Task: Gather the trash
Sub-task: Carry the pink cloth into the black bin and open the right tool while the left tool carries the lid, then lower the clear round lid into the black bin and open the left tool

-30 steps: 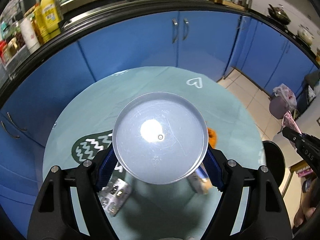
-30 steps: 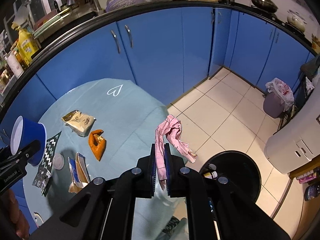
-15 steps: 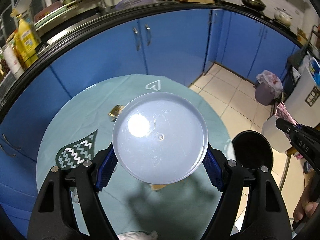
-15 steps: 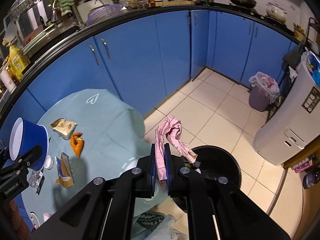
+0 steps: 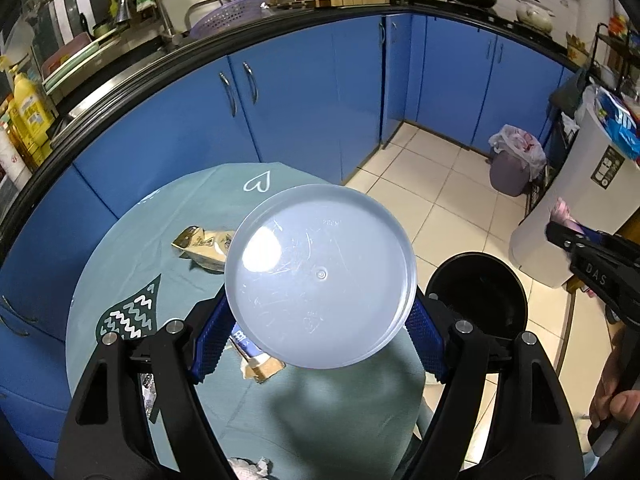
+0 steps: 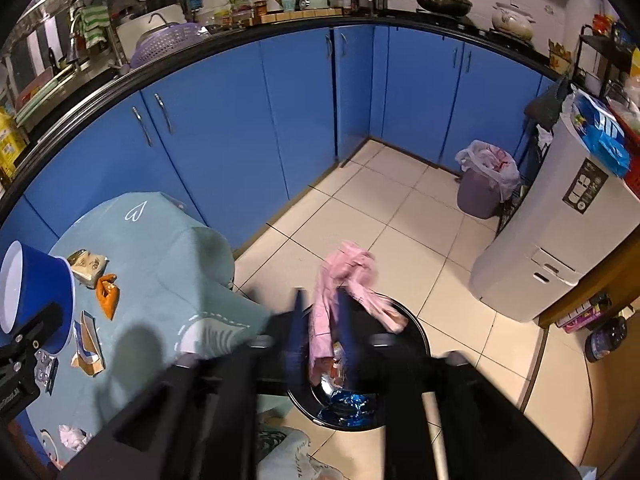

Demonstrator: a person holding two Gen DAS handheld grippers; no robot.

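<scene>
My left gripper is shut on a blue bowl whose pale base fills the view; the bowl also shows in the right wrist view, held above the round table. My right gripper has its jaws parted around a pink wrapper that hangs over the black trash bin. The bin also shows in the left wrist view. Trash lies on the table: a tan packet, an orange wrapper, a torn blue-and-tan packet, a foil blister.
Blue cabinets curve behind the table. A grey bin with a white bag and a white appliance stand on the tiled floor at right. Crumpled tissue lies at the table's near edge.
Both grippers have swung right, from over the table toward the black bin. The right jaws have spread apart around the pink wrapper, which now hangs over the bin.
</scene>
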